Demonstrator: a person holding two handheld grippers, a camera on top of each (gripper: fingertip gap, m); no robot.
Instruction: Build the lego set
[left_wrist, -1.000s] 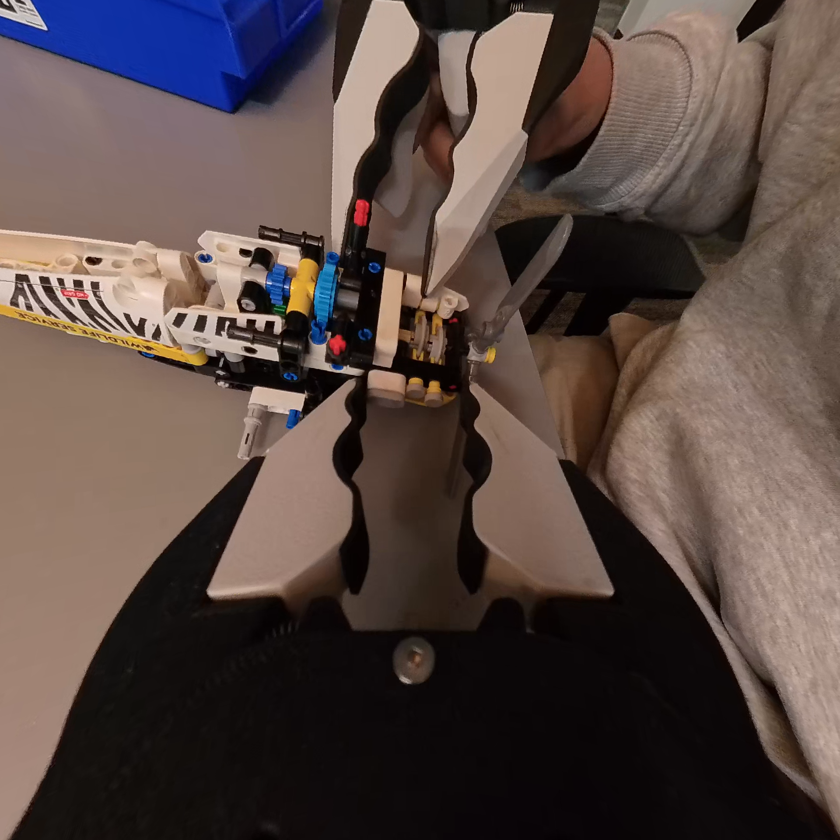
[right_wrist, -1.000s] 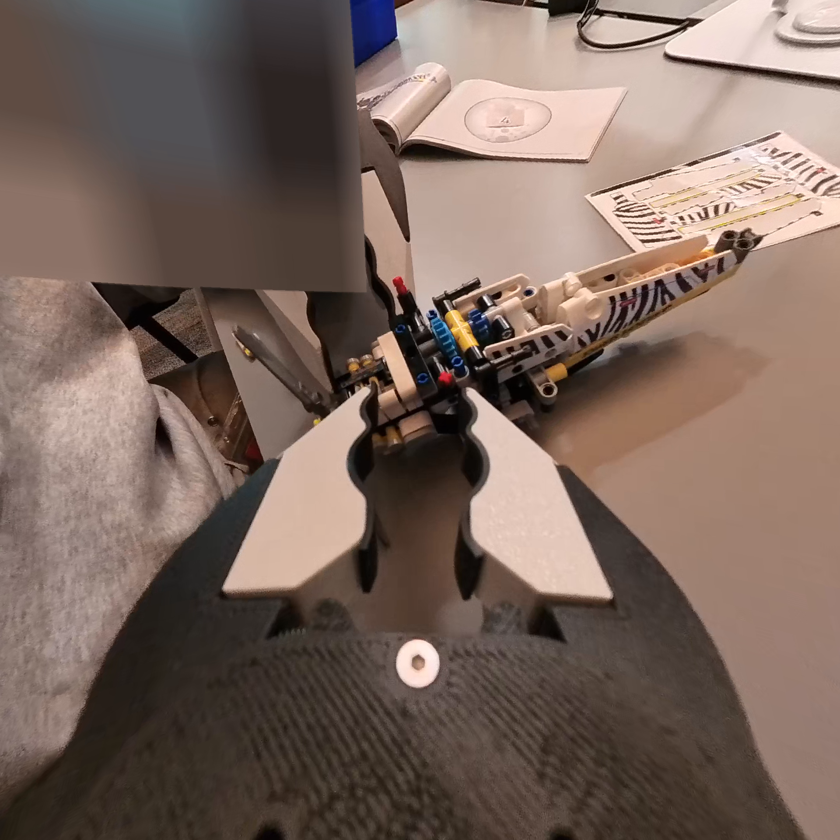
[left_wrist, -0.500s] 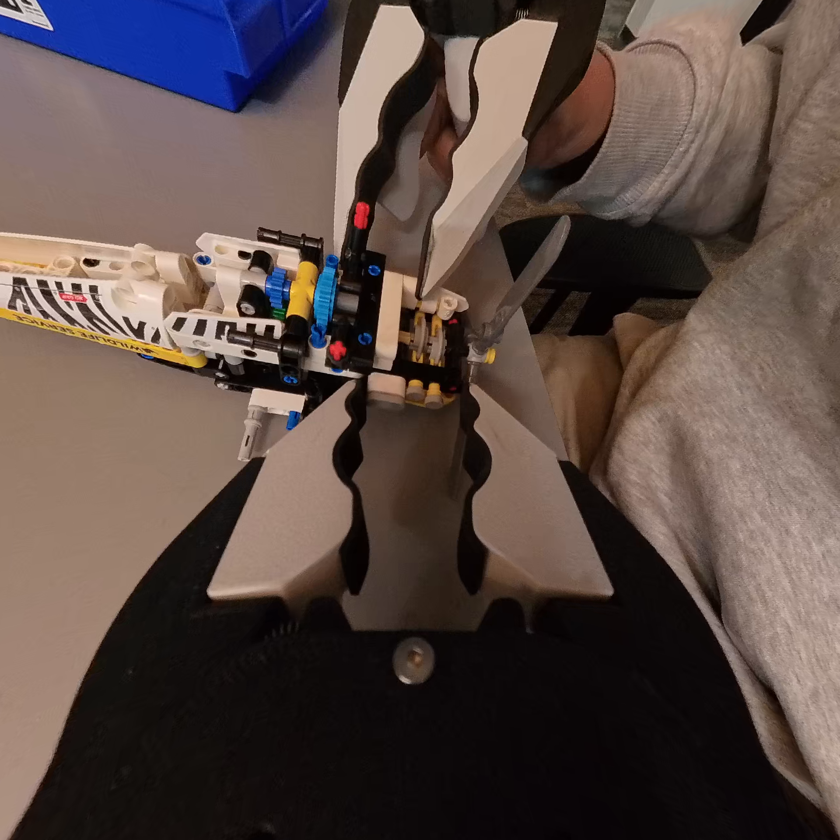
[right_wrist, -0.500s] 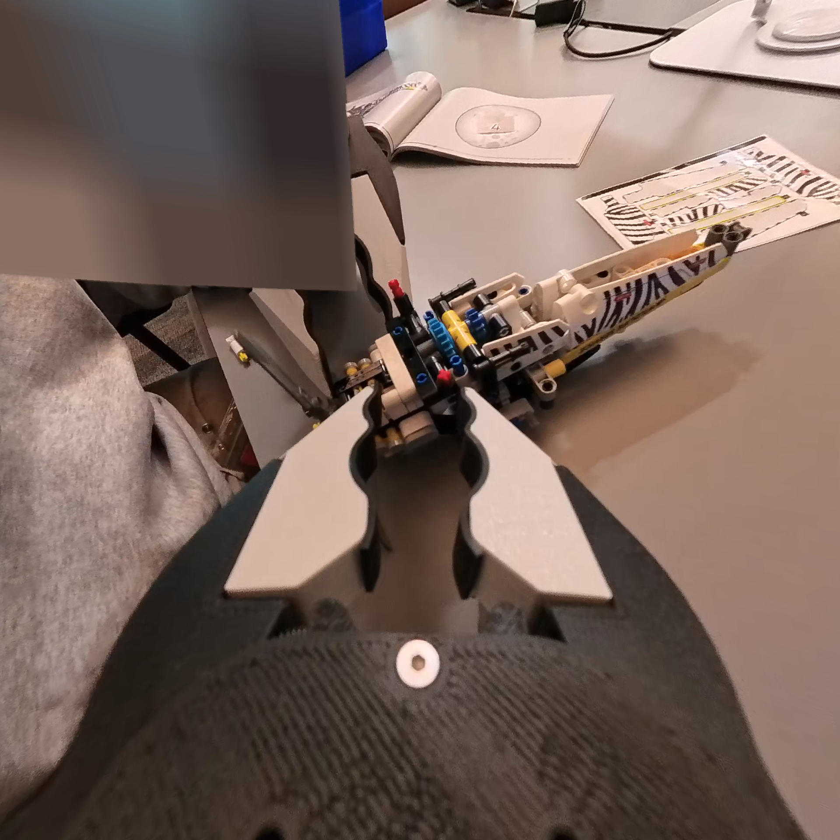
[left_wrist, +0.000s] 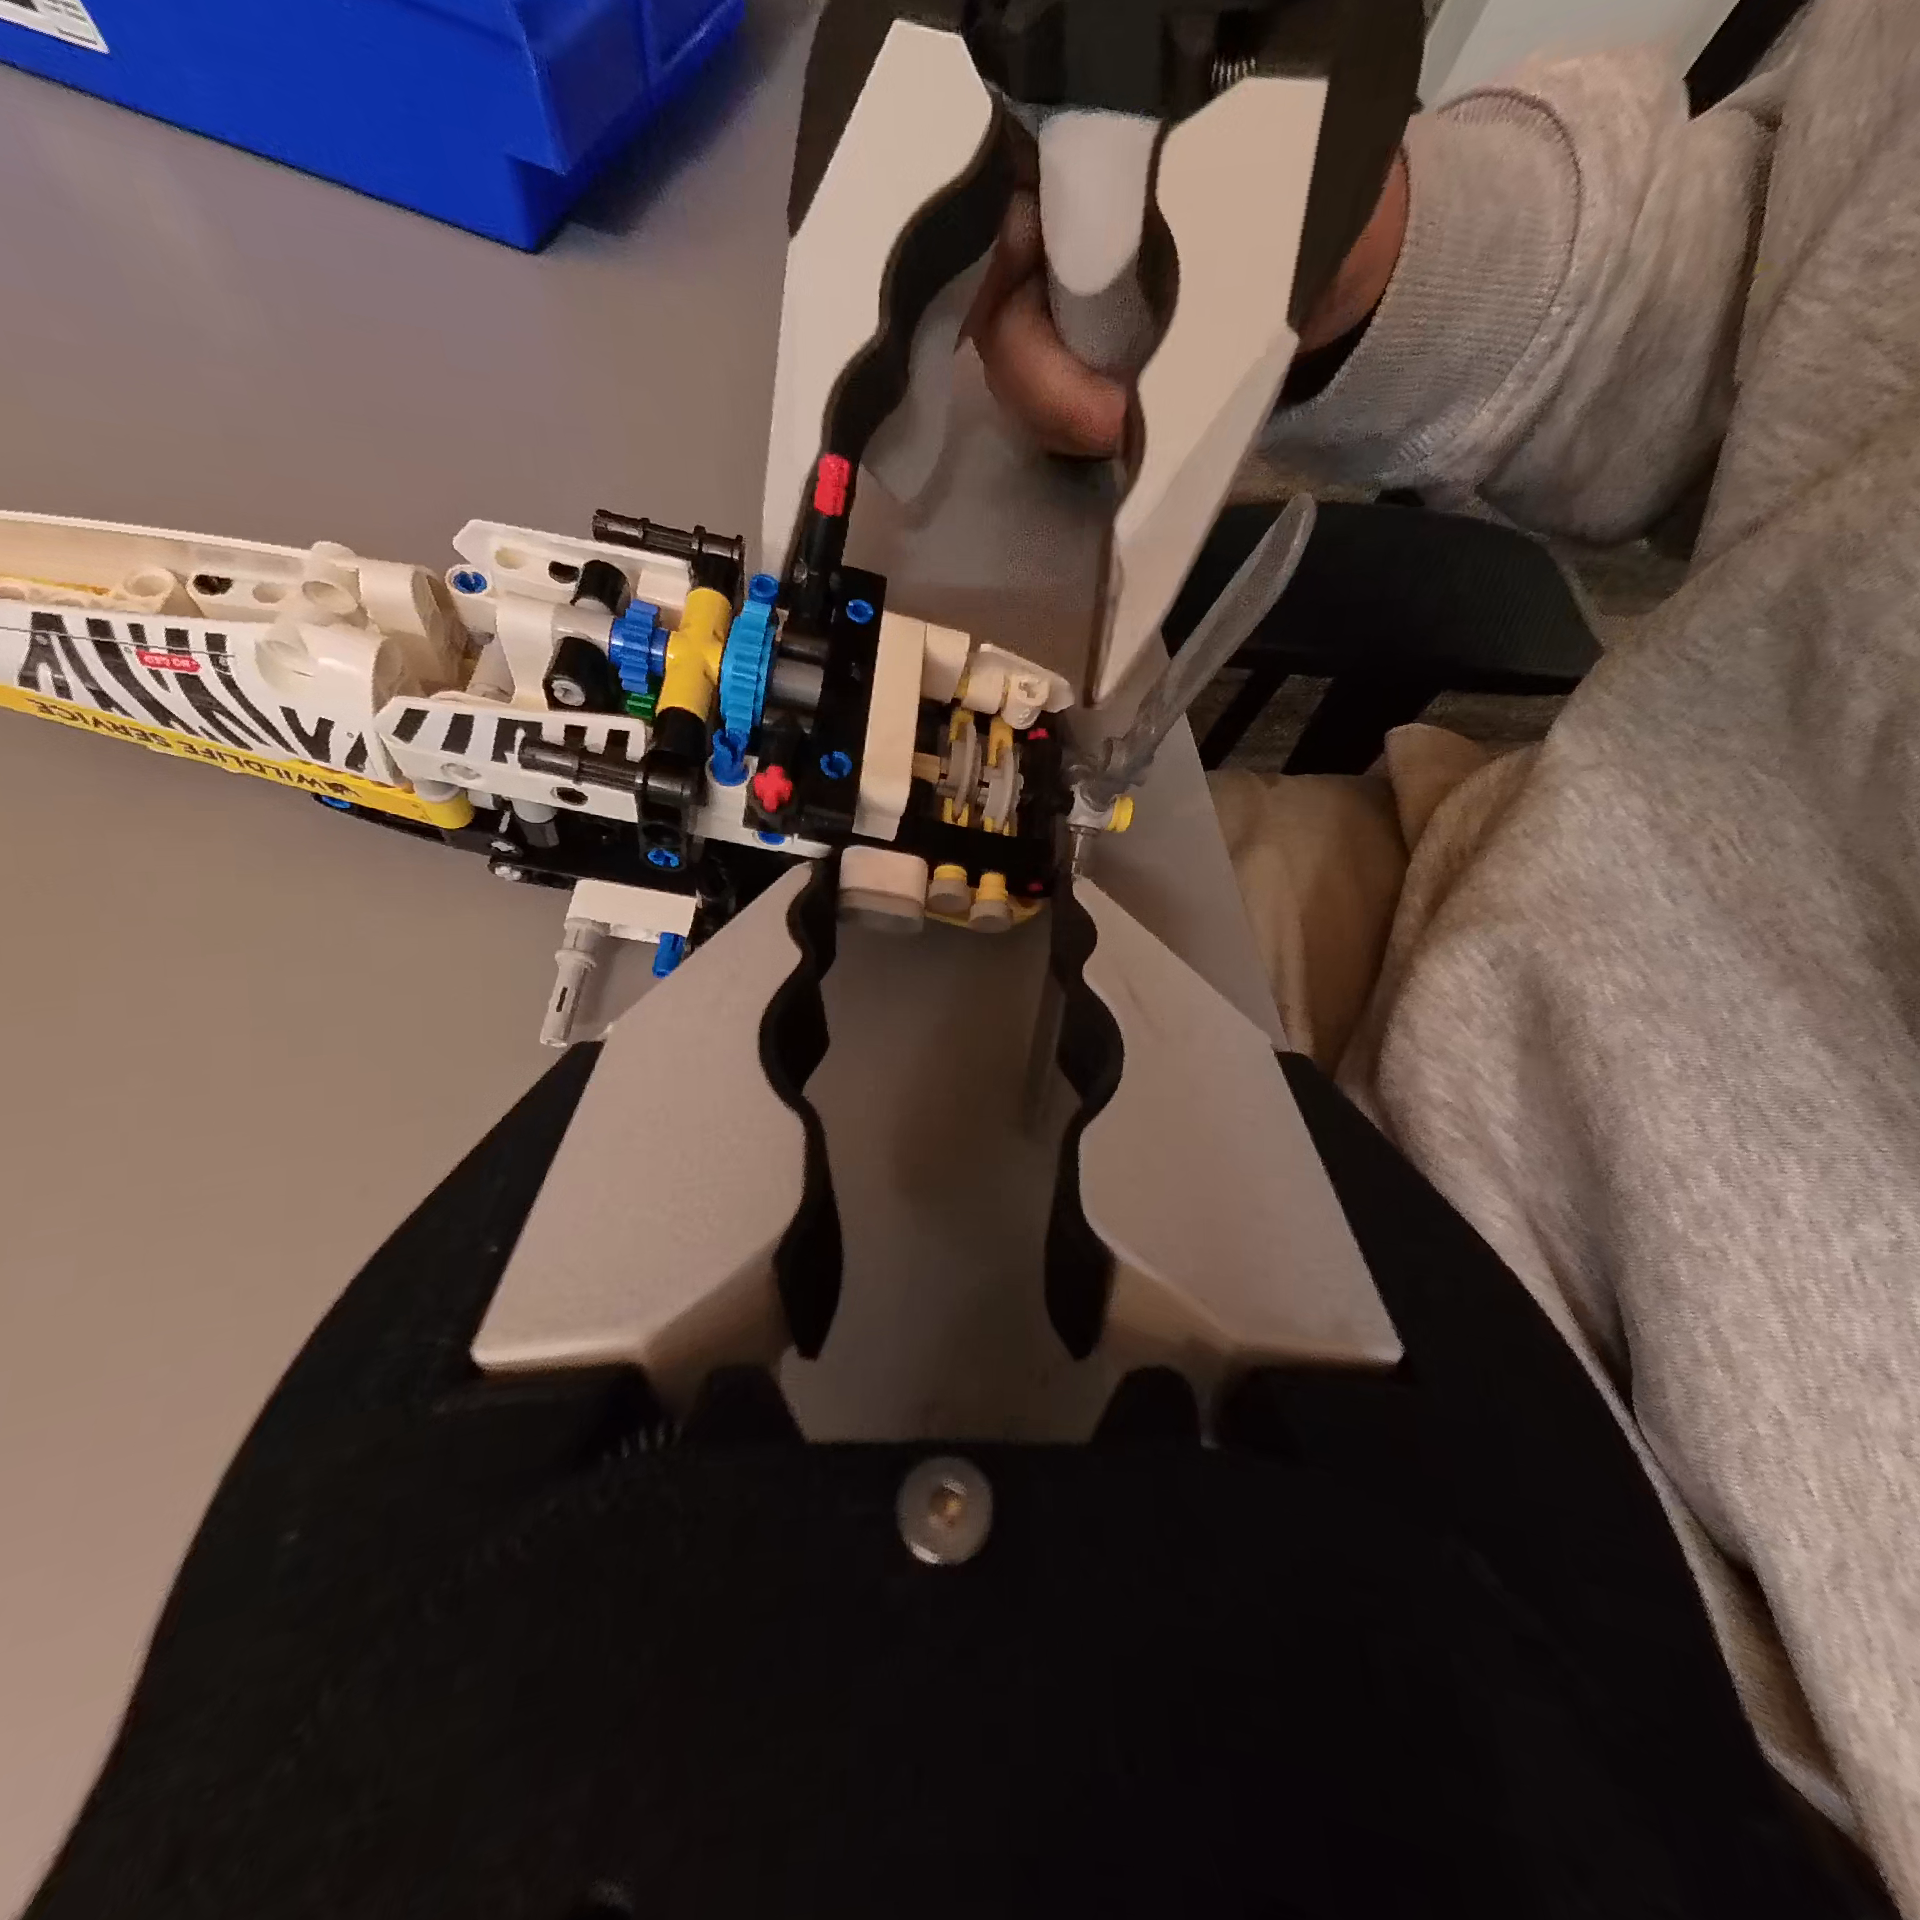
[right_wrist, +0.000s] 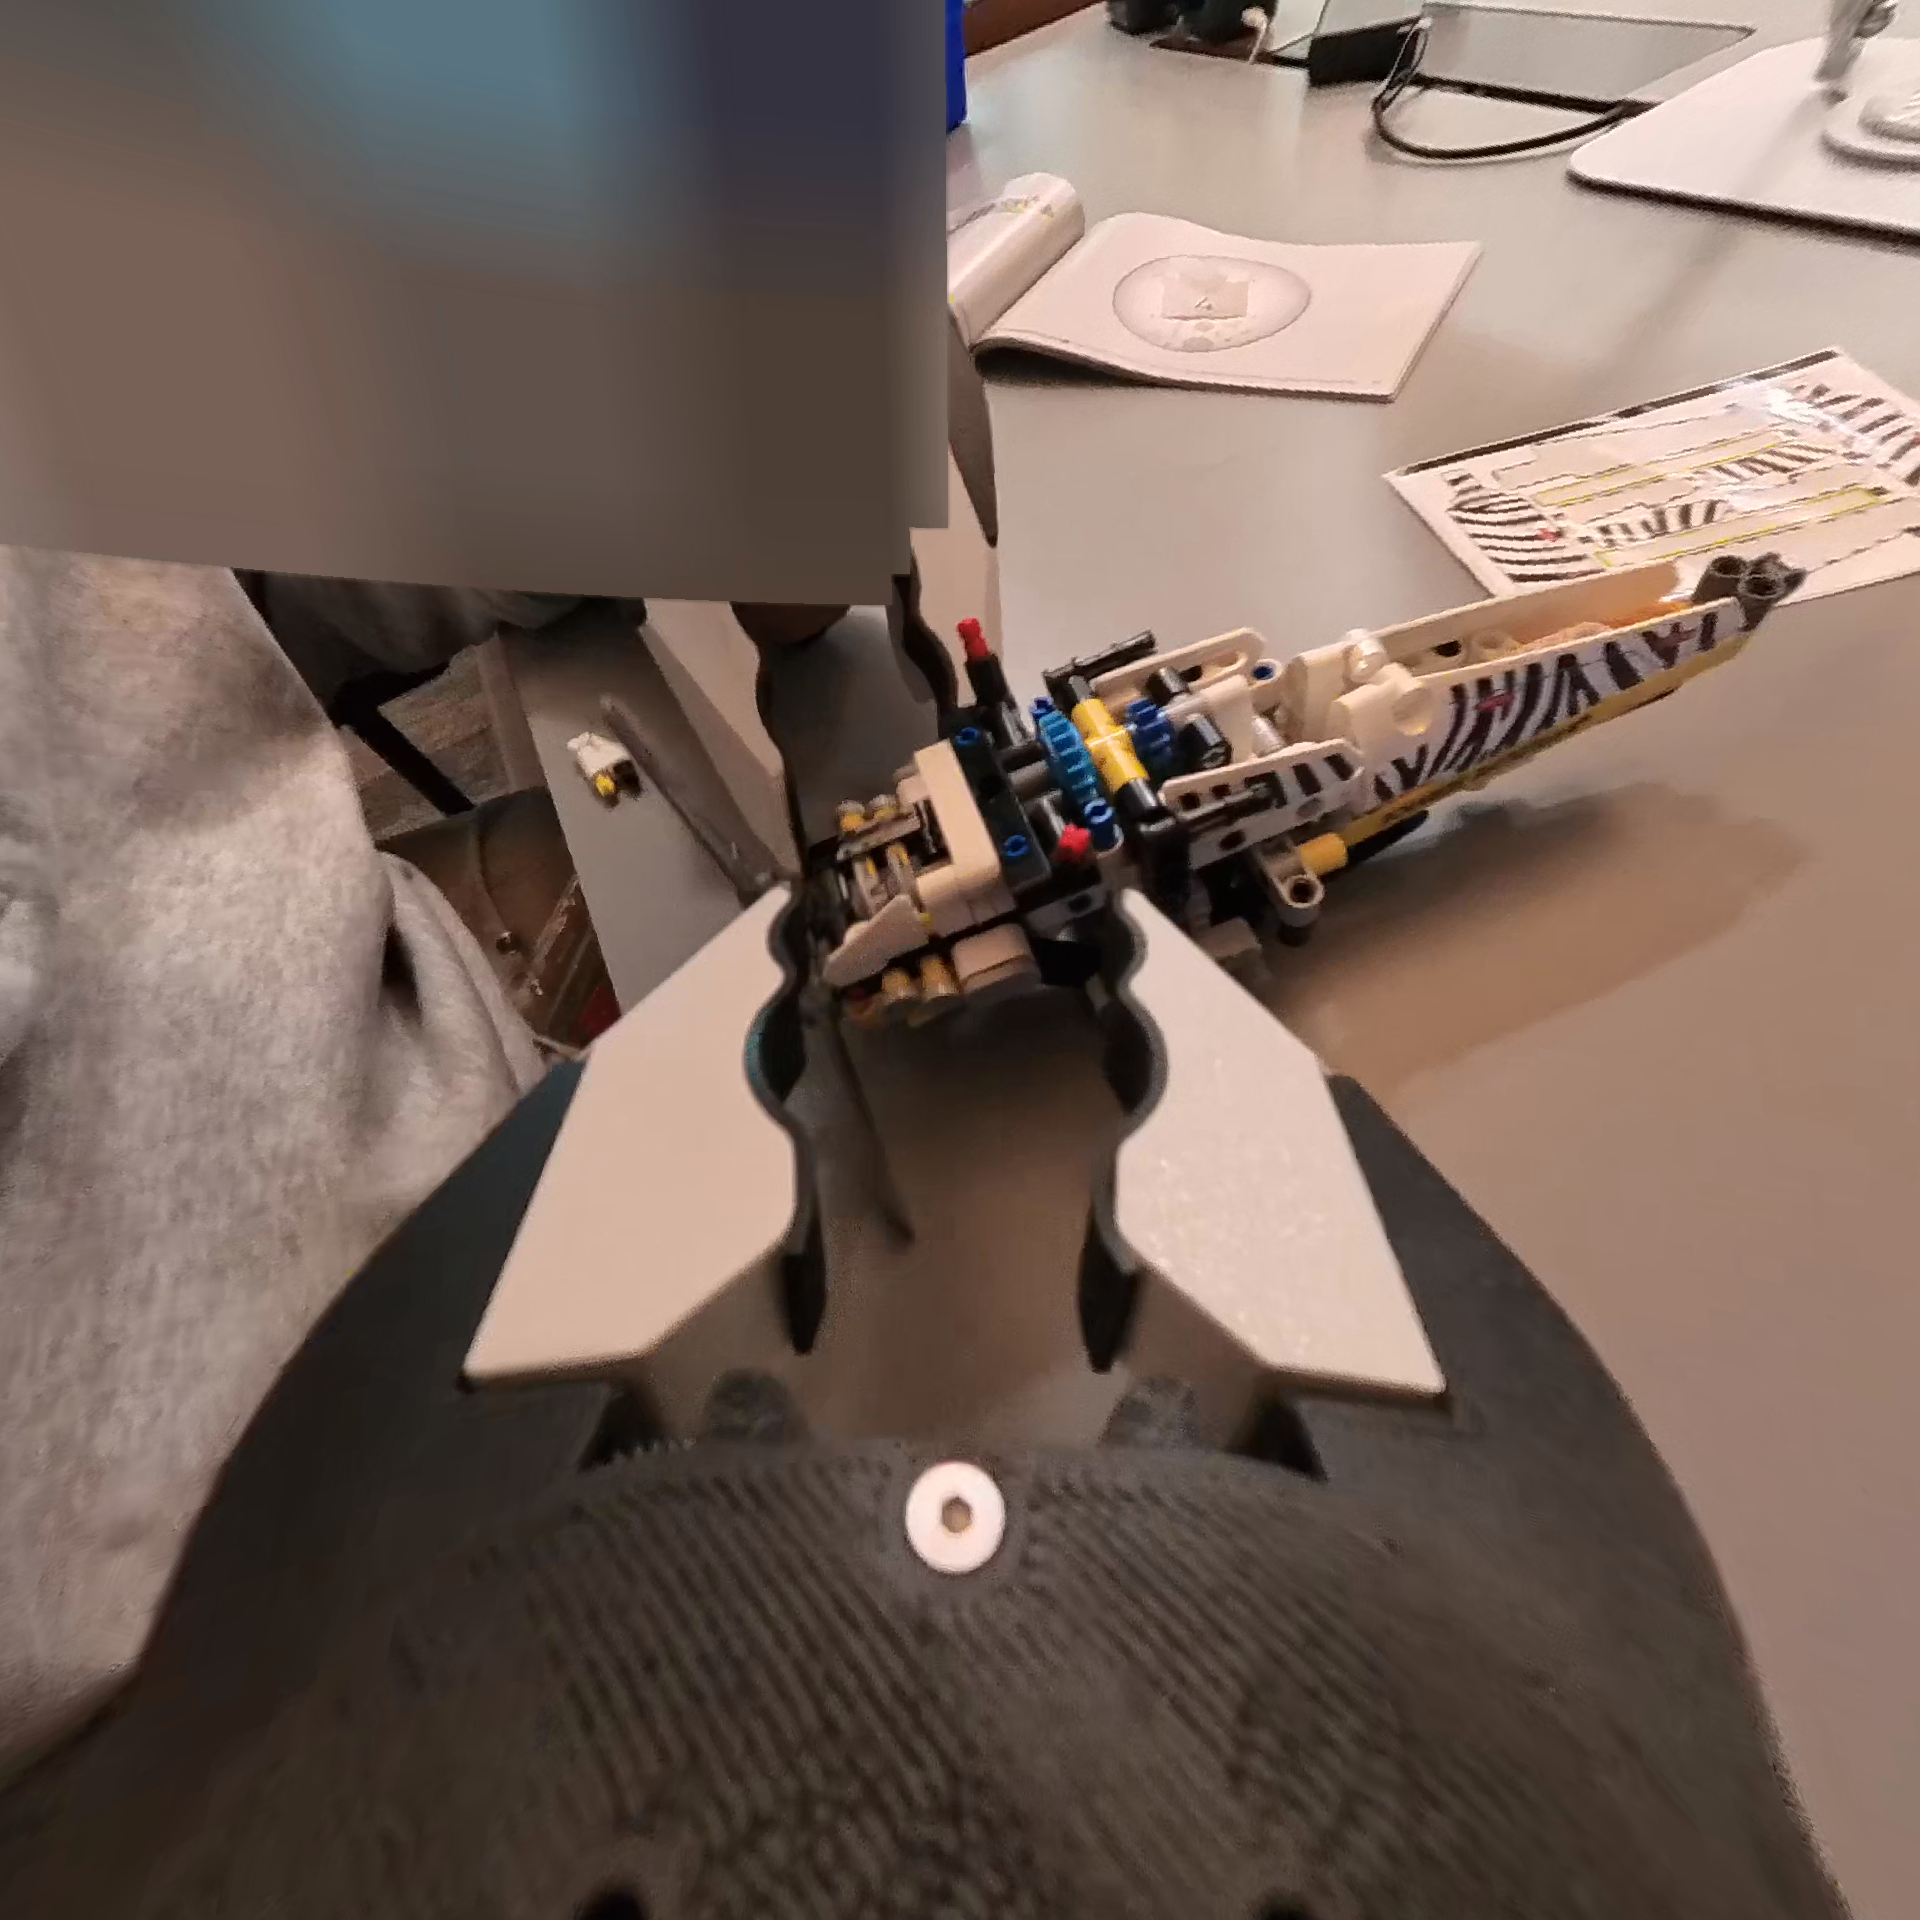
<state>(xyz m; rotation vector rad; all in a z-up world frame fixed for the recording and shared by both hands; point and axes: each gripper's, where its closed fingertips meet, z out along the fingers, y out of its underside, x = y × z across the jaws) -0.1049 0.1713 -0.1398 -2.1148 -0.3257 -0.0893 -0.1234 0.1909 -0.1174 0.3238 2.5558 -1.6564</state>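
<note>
The lego model (left_wrist: 582, 675), a long white body with zebra stripes, blue gears and a yellow base, is held out over the grey table (left_wrist: 260, 1143). My left gripper (left_wrist: 940, 904) is shut on its tan and yellow front end. My right gripper (right_wrist: 956, 909) comes in from the opposite side. Its jaws stand open about the same front end of the model (right_wrist: 1195, 769), and I cannot tell whether they touch it. It also shows from the top in the left wrist view (left_wrist: 956, 623). A clear rotor blade (left_wrist: 1205, 644) sticks out from the model's nose.
A blue bin (left_wrist: 416, 104) stands at the far left. An open booklet (right_wrist: 1226, 301) and a sticker sheet (right_wrist: 1662, 488) lie beyond the model, with a black cable (right_wrist: 1455, 114) behind them. A person's grey sleeve (left_wrist: 1558, 312) and body fill the table-edge side.
My right gripper's jaws have spread wider around the model's front. The model has turned slightly and sits nearer the right camera. My left gripper's hold has not changed.
</note>
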